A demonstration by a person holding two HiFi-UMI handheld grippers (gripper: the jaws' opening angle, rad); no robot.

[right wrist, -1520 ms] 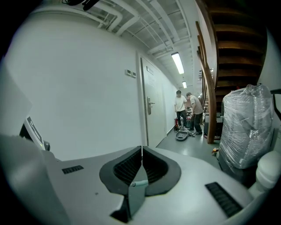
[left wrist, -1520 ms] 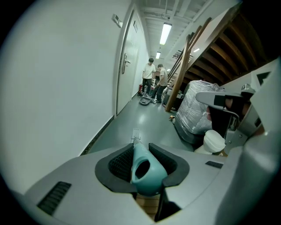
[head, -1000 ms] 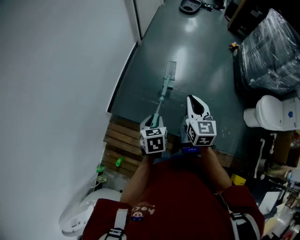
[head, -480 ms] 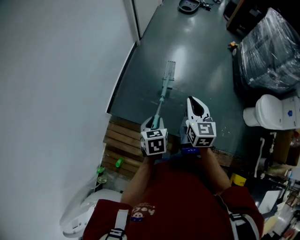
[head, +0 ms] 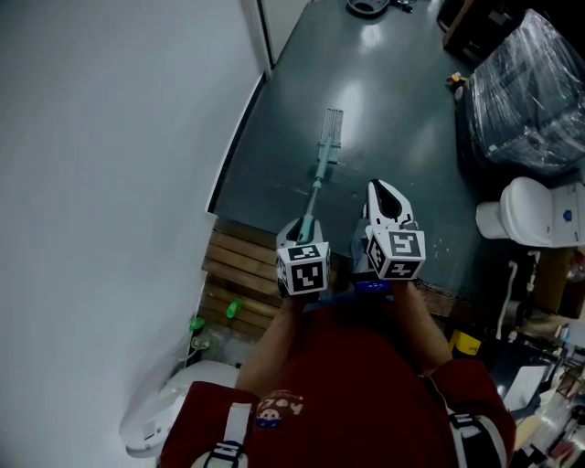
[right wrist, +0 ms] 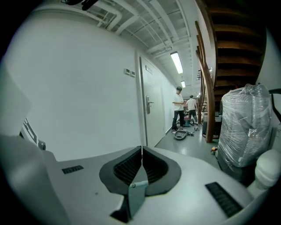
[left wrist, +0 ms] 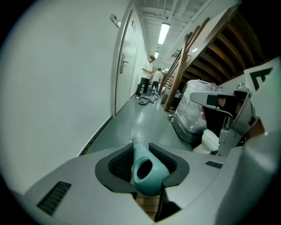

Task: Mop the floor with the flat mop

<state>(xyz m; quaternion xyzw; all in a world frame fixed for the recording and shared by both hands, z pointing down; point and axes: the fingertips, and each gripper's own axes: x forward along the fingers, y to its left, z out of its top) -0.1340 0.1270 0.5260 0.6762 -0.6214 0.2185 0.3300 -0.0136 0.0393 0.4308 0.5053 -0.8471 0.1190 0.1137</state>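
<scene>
My left gripper (head: 304, 228) pinches the top end of the mop (head: 318, 178). Its flat head (head: 333, 128) lies on the floor (head: 393, 101) ahead. My right gripper (head: 383, 190) is pressed together on nothing. I should push slowly, with the head flat down.

A broad lane of bare floor (head: 393, 137) is found ahead, bounded on the left by the white wall (head: 110, 183). On the right it is narrowed by a plastic-wrapped bundle (head: 526, 91) and a toilet (head: 523, 218). Close in, wooden slats (head: 239, 274) are laid against the wall. The far end is blocked by people (left wrist: 148, 77) and floor clutter (head: 370, 9).
</scene>
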